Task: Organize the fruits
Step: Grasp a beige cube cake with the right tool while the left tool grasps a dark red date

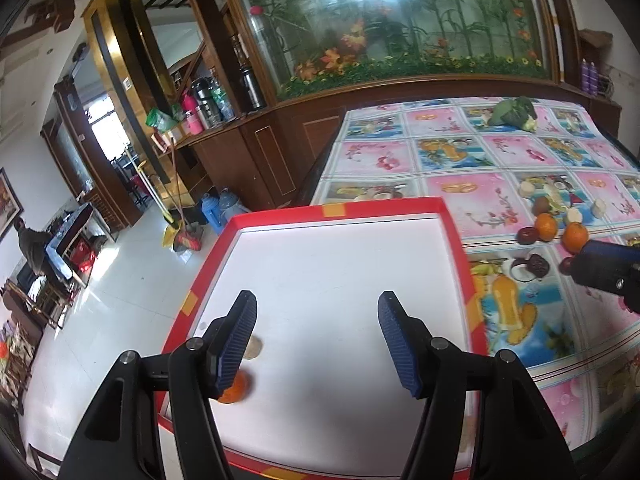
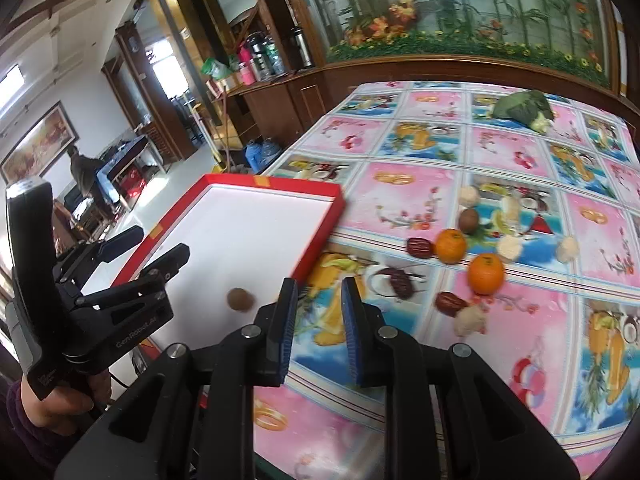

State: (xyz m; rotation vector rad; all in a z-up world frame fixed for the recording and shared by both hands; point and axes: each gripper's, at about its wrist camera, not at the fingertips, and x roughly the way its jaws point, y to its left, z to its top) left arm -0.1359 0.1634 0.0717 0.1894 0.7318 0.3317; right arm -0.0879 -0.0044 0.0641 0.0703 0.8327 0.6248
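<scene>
A red-rimmed white tray (image 1: 340, 210) (image 2: 280, 184) sits on the table's left end. My left gripper (image 1: 316, 304) (image 2: 154, 246) hovers over it, open and holding nothing. An orange (image 1: 236, 392), partly hidden by the left finger, and a brown kiwi (image 1: 254, 348) (image 2: 240, 299) lie in the tray. My right gripper (image 2: 319, 286) (image 1: 608, 268) hangs above the cloth just right of the tray, its pads a narrow gap apart and holding nothing. On the cloth beyond lie two oranges (image 2: 451, 245) (image 2: 486, 273), several red dates (image 2: 420, 247), another kiwi (image 2: 468, 220) and several pale lumps (image 2: 510, 247).
A green leafy vegetable (image 2: 524, 110) (image 1: 514, 112) lies at the table's far end. A wooden cabinet with a planted glass tank (image 1: 400, 20) stands behind the table. Left of the tray the table ends above the tiled floor (image 1: 120, 280). A hand (image 2: 40, 400) holds the left gripper.
</scene>
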